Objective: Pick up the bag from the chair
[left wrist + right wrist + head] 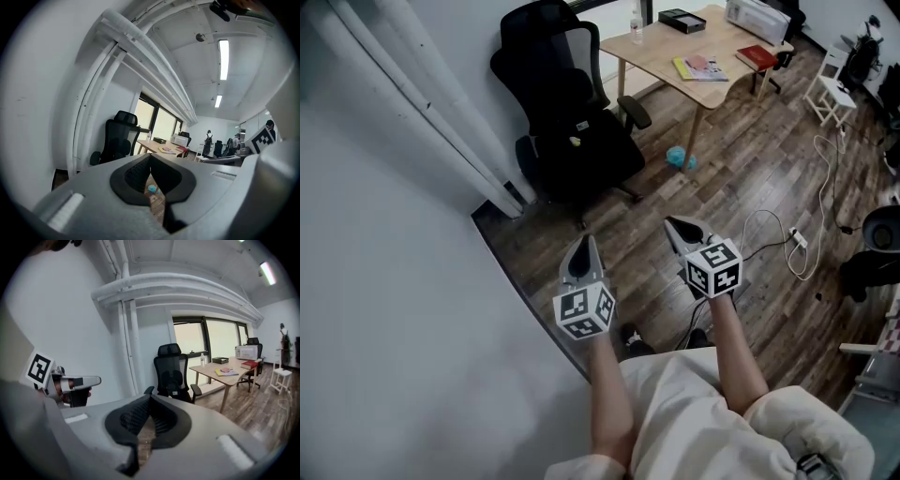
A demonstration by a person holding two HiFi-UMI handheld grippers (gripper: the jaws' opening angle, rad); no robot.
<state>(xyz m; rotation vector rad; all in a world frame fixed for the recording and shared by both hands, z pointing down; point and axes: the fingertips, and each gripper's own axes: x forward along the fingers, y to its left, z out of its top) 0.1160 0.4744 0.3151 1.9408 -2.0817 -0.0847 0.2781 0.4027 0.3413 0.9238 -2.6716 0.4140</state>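
A black office chair (551, 56) stands against the wall, a few steps ahead of me. A black bag (581, 150) with a small white tag lies slumped on its seat. My left gripper (587, 240) and right gripper (671, 222) are held side by side above the wooden floor, well short of the chair, both pointing toward it. Each has its jaws shut with nothing between them. The right gripper view shows the chair (172, 373) and the bag (177, 389) beyond my right gripper (149, 397). In the left gripper view the chair (119, 138) is left of my left gripper (150, 155).
A wooden table (661, 56) with books, a bottle and a black box stands right of the chair. A blue object (680, 157) lies on the floor by its leg. A white cable and power strip (797, 239) run at right. The white wall with pipes (412, 103) fills the left.
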